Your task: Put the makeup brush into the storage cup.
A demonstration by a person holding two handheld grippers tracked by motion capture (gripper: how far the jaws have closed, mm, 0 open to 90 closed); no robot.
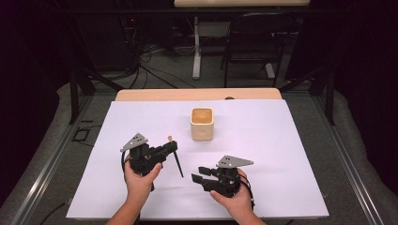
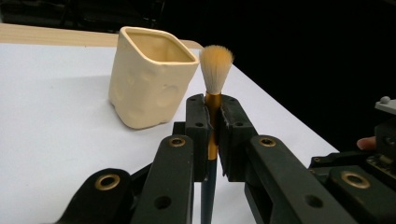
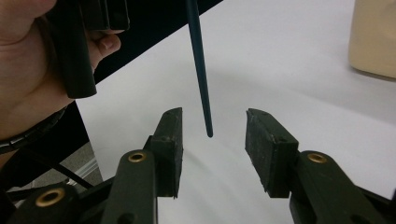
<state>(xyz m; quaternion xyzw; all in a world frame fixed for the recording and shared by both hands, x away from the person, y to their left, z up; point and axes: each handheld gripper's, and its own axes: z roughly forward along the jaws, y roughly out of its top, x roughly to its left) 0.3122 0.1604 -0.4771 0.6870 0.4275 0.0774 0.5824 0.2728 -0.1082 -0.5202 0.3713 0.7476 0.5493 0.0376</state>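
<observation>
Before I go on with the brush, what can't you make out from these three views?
- Cup inside bottom: hidden by its own walls, high view and left gripper view.
- Brush handle tip: cut off by the bottom edge, left gripper view.
- Left gripper pads: too small, high view.

From my right gripper, its black jaws stand apart, nothing pinched. A thin dark tapered brush handle hangs between them. Far right, a cream ceramic cup, probably; left, a hand.
</observation>
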